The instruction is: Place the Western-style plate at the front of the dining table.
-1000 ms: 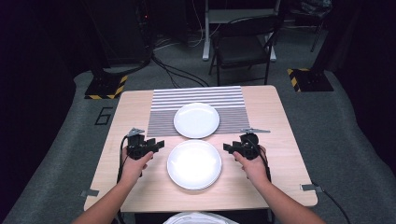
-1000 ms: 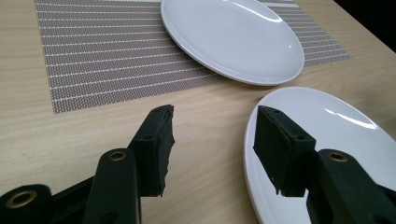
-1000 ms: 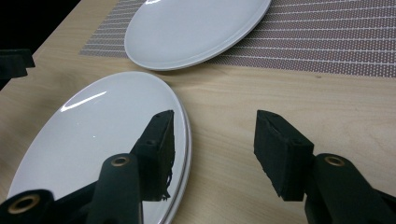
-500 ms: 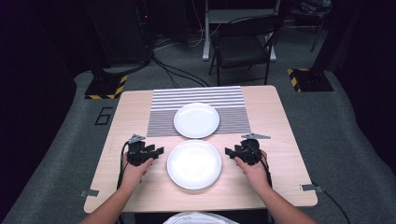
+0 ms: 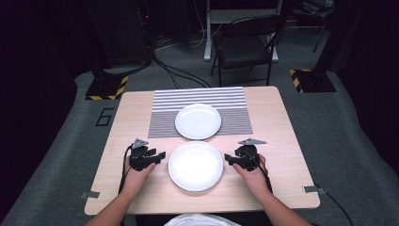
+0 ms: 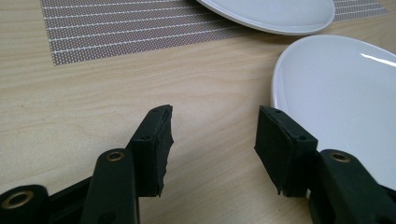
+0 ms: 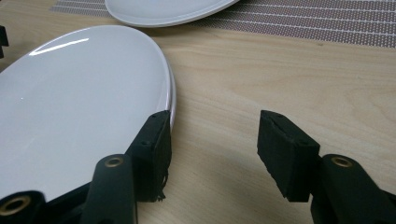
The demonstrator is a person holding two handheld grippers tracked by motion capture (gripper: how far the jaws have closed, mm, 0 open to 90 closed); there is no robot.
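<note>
Both tools have eased a little closer to the near plate [image 5: 195, 165] since the earlier frames, the left tool [image 5: 159, 156] nosing in toward its left rim and the right tool [image 5: 229, 159] toward its right rim, and the right tool's jaws have just been opening with nothing between them. The left tool's jaws stand apart too, empty. From that I judge a two-sided pick-up of this plate is being lined up, with no grip made yet.

The near plate lies flat on the bare wood of the tabletop [image 5: 277, 127], close to the person's edge and between the two hands; in the high view it looks like a short stack. Being round, it has no long axis and points nowhere; its open face is up. In the left gripper view its rim [image 6: 275, 88] sits just beside one pad, and in the right gripper view the rim [image 7: 170, 93] runs right up to a pad; touching or not, I cannot tell.

Beyond it, a second plate [image 5: 198, 121] rests on the striped mat [image 5: 164, 120], the two plates nearly edge to edge.
</note>
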